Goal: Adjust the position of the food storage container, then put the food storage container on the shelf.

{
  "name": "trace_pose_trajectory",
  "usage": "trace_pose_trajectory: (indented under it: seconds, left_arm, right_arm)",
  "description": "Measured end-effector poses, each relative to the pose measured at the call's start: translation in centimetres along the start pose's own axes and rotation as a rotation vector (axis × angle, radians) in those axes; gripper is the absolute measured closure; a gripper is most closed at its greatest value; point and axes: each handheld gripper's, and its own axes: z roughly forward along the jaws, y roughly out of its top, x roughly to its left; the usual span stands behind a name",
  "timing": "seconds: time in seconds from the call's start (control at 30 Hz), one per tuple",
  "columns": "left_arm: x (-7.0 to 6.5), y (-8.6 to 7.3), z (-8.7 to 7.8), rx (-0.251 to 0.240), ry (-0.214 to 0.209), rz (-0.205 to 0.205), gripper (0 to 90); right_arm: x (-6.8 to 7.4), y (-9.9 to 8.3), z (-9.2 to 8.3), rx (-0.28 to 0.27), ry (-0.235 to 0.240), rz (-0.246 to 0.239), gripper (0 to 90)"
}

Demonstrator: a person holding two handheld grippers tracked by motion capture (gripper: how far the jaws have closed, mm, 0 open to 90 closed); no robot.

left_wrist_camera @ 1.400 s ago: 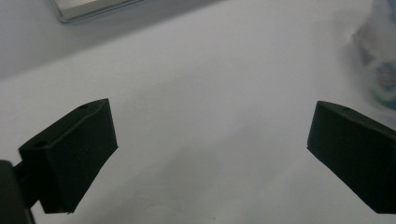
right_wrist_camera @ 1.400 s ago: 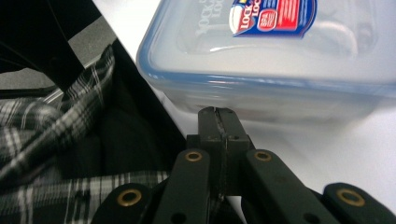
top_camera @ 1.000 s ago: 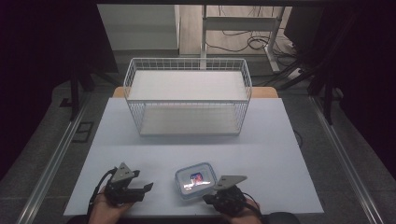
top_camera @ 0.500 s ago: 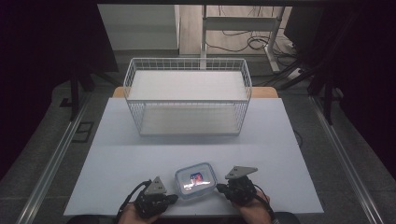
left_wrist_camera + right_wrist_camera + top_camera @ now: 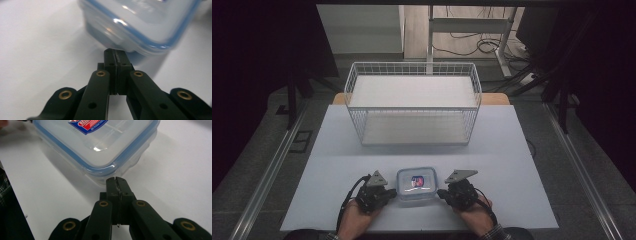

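container: a clear plastic food box (image 5: pixel 416 186) with a blue-sealed lid and a red and blue label on top, lid on, sitting flat on the near edge of the white table (image 5: pixel 337 150), midway between the two hands
left gripper: (image 5: pixel 388 193) jaws pressed together with nothing between them, the tips just under the lid rim at the box's left side, touching or all but touching; in the left gripper view (image 5: pixel 115 53) they point at the wall below the blue seal
right gripper: (image 5: pixel 443 193) jaws likewise closed on nothing, tips at the box's right side; the right gripper view (image 5: pixel 116 181) has them at a rounded corner, just below the lid
why so: closed jaws from both sides look like a two-sided squeeze or nudge, bracing the box so it cannot slide, rather than a pinch of a lid tab
hands: both rest low on the table behind the tools, wrists at the near edge
wire basket: (image 5: pixel 412 102) white, open-topped, well beyond the box at the table's far half, a likely place for it to go
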Motion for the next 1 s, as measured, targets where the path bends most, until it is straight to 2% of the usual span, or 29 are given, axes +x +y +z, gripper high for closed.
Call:
trace_pose_trajectory:
  seconds: [0.07,0.13,0.17,0.2,0.23,0.27,0.3,0.37,0.4,0.43,0.5,0.67,0.8,0.93,1.0]
  left_arm:
    - [0.3,-0.3,-0.3,0.006,0.022,0.004,88.3]
    - [0.6,-0.5,-0.9,-0.006,0.037,0.001,81.7]
    - [0.7,-0.6,-1.2,-0.018,0.04,0.002,68.3]
    - [0.7,-0.6,-1.2,-0.018,0.04,0.002,59.6]
    - [0.7,-0.7,-1.4,-0.033,0.029,-0.001,52.1]
    - [0.7,-0.7,-1.4,-0.033,0.029,-0.001,44.2]
    - [0.7,-0.7,-1.4,-0.038,0.021,-0.005,44.2]
    - [0.7,-0.7,-1.4,-0.047,0.021,-0.012,28.8]
    - [0.6,-0.7,-1.4,-0.046,0.023,-0.011,16.0]
    - [0.7,-0.7,-1.4,-0.046,0.015,-0.004,16.0]
    - [0.7,-0.7,-1.5,-0.046,0.012,0.005,5.2]
    - [1.2,-0.9,-2.0,-0.1,-0.037,0.016,9.9]
    - [1.4,-0.5,-2.2,-0.163,-0.065,0.009,5.8]
    - [1.2,0.5,-3.0,-0.157,-0.02,0.017,3.8]
    - [1.2,1.5,-3.2,-0.147,-0.016,0.017,1.1]
  right_arm:
    - [0.0,-0.1,-0.2,-0.002,-0.006,-0.003,89.1]
    - [-0.3,-0.5,-0.7,-0.015,-0.021,0.0,88.9]
    - [-0.7,-0.7,-1.3,-0.03,-0.033,0.004,84.7]
    - [-0.7,-0.7,-1.3,-0.03,-0.033,0.004,84.7]
    - [-1.3,-1.0,-1.8,-0.048,-0.044,0.017,73.3]
    - [-1.3,-1.0,-1.8,-0.048,-0.044,0.017,73.3]
    - [-1.5,-1.1,-2.0,-0.057,-0.041,0.024,67.2]
    - [-1.8,-1.2,-2.2,-0.08,-0.043,0.034,54.8]
    - [-1.9,-1.1,-2.4,-0.101,-0.045,0.043,45.4]
    - [-1.9,-1.1,-2.4,-0.101,-0.045,0.043,45.4]
    - [-2.1,-0.9,-2.6,-0.117,-0.041,0.051,34.6]
    - [-2.1,-0.5,-2.7,-0.134,-0.011,0.071,26.5]
    - [-1.9,0.2,-2.4,-0.141,0.023,0.082,23.3]
    - [-1.8,0.8,-2.3,-0.15,0.034,0.088,21.5]
    - [-1.9,1.2,-2.3,-0.152,0.041,0.09,21.5]
